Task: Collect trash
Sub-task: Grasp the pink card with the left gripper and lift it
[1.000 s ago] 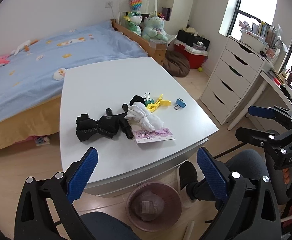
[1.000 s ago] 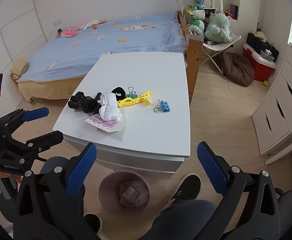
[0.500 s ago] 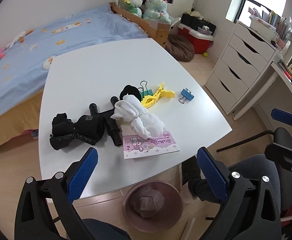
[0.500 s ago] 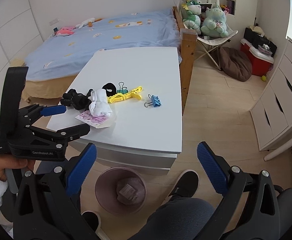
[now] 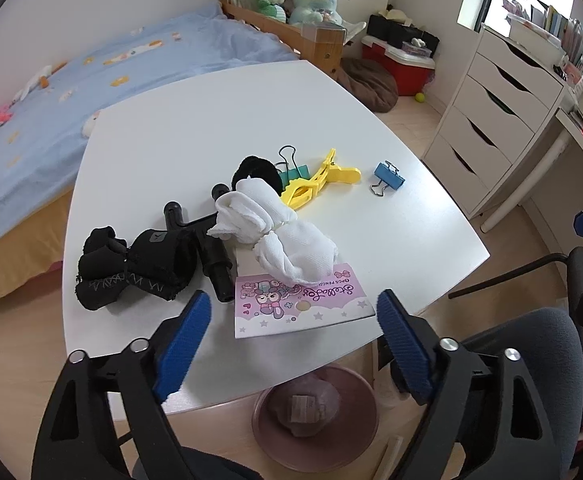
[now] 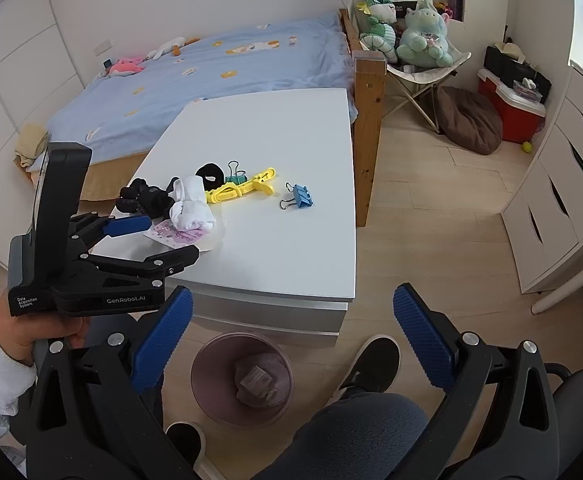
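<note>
Left gripper [image 5: 293, 330] fingers, just closing, stand apart around the pink card [image 5: 299, 306] at 12 o'clock; right gripper [image 6: 291, 332] fingers apart, empty.

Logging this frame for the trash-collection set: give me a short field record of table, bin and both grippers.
table: white table
likely trash: pink paper pack near front edge, white socks resting on its far end
other items: black gloves, yellow clip, blue binder clip
bin: pink bin on floor, already holds scrap
left gripper: open, jaws just closing, over pack, nothing gripped
right gripper: open, empty
</note>
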A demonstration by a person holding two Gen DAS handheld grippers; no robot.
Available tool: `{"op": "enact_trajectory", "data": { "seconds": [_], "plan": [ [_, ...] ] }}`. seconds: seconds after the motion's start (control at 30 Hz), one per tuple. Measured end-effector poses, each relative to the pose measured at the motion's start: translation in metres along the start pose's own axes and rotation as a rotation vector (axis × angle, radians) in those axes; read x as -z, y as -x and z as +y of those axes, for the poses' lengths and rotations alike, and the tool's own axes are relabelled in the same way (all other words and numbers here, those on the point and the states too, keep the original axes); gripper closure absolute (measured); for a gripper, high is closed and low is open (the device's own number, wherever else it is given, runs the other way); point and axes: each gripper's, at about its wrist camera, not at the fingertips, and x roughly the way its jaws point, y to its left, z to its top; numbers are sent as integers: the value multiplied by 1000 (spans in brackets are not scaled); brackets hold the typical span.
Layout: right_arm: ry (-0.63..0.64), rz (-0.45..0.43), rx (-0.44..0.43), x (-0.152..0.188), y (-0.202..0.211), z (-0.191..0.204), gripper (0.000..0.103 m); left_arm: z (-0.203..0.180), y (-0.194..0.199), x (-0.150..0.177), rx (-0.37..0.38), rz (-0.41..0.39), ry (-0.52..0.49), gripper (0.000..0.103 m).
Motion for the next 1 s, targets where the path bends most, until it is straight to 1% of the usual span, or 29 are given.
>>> {"op": "enact_trajectory", "data": {
  "seconds": [0.17,0.4,0.8,1.0],
  "plan": [
    [0,-2,-3,1,0,0,5,1,1,0,0,1,-7,39],
    [1,3,-9,1,-5,2,5,3,11,1,14,-31,-14,40],
    [22,2,-22,-4,-11,11,5,13,42,-3,23,-101,1,40],
    [50,-1,-16,-16,-16,15,5,16,59,-5,31,-135,8,40]
  ]
}}
